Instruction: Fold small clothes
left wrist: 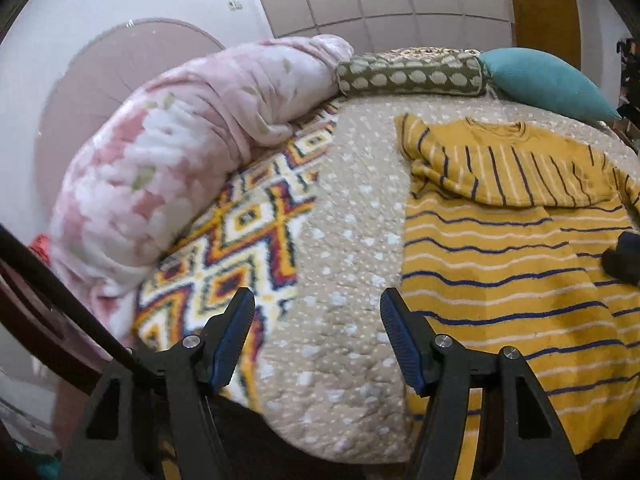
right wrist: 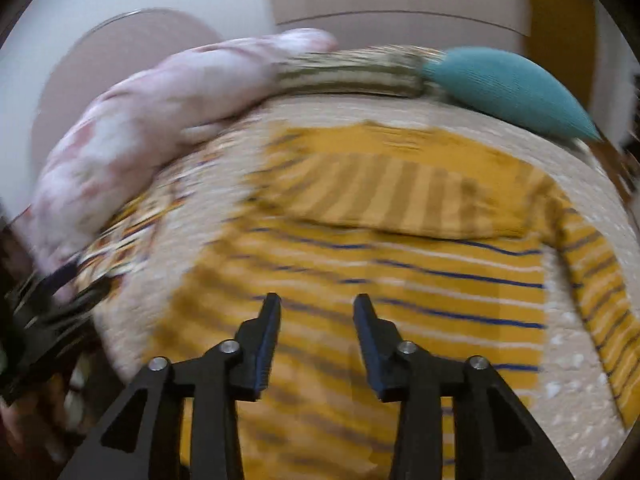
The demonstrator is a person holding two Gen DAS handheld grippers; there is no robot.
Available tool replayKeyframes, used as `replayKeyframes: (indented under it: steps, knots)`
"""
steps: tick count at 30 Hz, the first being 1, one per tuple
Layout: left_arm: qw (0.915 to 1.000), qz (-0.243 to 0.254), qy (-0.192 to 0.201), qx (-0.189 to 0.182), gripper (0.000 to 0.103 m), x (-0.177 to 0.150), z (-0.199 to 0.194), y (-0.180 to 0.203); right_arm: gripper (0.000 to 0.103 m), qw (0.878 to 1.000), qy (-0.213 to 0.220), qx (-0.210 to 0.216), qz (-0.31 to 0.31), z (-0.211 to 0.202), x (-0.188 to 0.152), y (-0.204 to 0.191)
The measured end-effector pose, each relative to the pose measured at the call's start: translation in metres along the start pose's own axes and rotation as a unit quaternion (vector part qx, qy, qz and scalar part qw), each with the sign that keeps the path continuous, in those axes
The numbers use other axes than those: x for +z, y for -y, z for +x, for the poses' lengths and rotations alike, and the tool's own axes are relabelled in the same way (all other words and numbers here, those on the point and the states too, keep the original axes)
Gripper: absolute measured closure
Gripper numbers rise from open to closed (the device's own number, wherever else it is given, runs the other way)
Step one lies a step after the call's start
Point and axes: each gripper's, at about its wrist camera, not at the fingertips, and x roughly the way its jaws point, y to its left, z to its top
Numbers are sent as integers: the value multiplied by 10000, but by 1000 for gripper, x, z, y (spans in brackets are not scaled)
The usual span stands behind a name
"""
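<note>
A yellow sweater (left wrist: 508, 264) with blue and white stripes lies flat on the beige dotted bedspread (left wrist: 352, 248). Its left sleeve (left wrist: 500, 172) is folded across the chest. In the right wrist view the sweater (right wrist: 400, 280) is blurred and its right sleeve (right wrist: 600, 312) lies stretched out to the right. My left gripper (left wrist: 318, 308) is open and empty above the bedspread, left of the sweater's hem. My right gripper (right wrist: 316, 308) is open and empty above the sweater's lower body; part of it shows at the left wrist view's right edge (left wrist: 624, 256).
A rolled pink floral blanket (left wrist: 180, 160) lies along the bed's left side, over a patterned geometric blanket (left wrist: 240, 240). A green dotted bolster (left wrist: 412, 76) and a teal pillow (left wrist: 544, 80) sit at the far edge. The bed's near edge is just below the grippers.
</note>
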Motion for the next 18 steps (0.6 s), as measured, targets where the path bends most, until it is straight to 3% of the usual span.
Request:
replayKeyframes:
  steps: [2, 4, 5, 7, 9, 12, 16, 18]
  knots:
    - [9989, 78, 255, 389, 37, 5, -24, -17, 47, 9994, 112, 177, -281, -9, -3, -24]
    - [9961, 63, 429, 774, 27, 7, -42, -37, 40, 9984, 274, 233, -427, -18, -8, -36]
    - [9948, 29, 520, 878, 16, 6, -49, -48, 39, 9983, 305, 258, -431, -20, -14, -36]
    - [9946, -92, 584, 855, 11, 2, -53, -62, 39, 9987, 251, 218, -388, -17, -25, -34]
    - [9967, -248, 533, 553, 11, -2, -47, -67, 39, 9993, 64, 86, -347, -9, -41, -28]
    - [9971, -546, 441, -303, 11, -16, -30, -55, 39, 9996, -200, -33, -175, -3, -64, -16]
    - [9908, -501, 220, -1237, 11, -18, -15, -8, 39, 9995, 47, -148, 293, -25, -81, 25]
    - [9878, -304, 181, -1516, 11, -5, -14, 19, 39, 9973, 178, -397, 599, -40, -81, 57]
